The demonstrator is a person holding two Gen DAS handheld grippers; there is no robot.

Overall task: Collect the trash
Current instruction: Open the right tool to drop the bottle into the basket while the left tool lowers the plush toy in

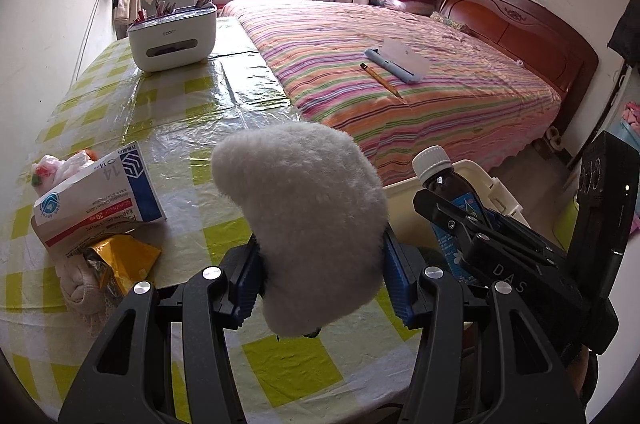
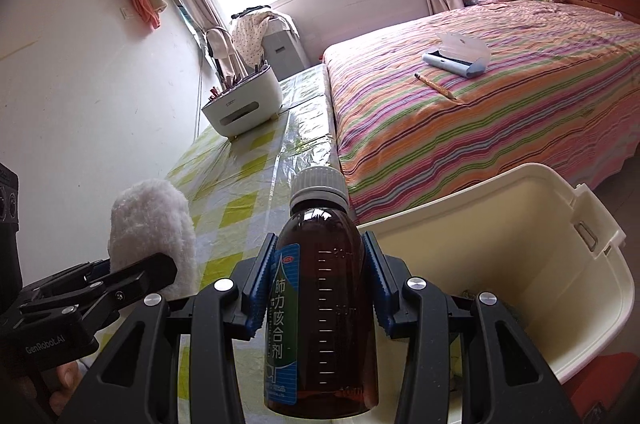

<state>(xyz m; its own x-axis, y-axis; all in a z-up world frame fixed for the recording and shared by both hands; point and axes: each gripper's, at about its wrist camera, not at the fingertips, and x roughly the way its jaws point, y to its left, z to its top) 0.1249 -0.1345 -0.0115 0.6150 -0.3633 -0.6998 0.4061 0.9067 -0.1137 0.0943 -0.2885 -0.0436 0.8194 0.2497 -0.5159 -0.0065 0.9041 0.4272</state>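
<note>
Left gripper [image 1: 320, 264] jaws clamped on fluffy white pad [image 1: 300, 224], above surface [image 1: 180, 111]. Right gripper [image 2: 320, 284] jaws tight around brown syrup bottle [image 2: 322, 304], beside cream bin [image 2: 520, 244]. Carry each fully over the bin's rim before releasing; keep the bottle upright.

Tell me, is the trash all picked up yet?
Not yet. The left gripper holds a fluffy white sock, and the right gripper holds a brown syrup bottle beside the cream bin. The bin looks nearly empty. A medicine box, yellow wrapper and crumpled plastic bag remain on the table.
</note>
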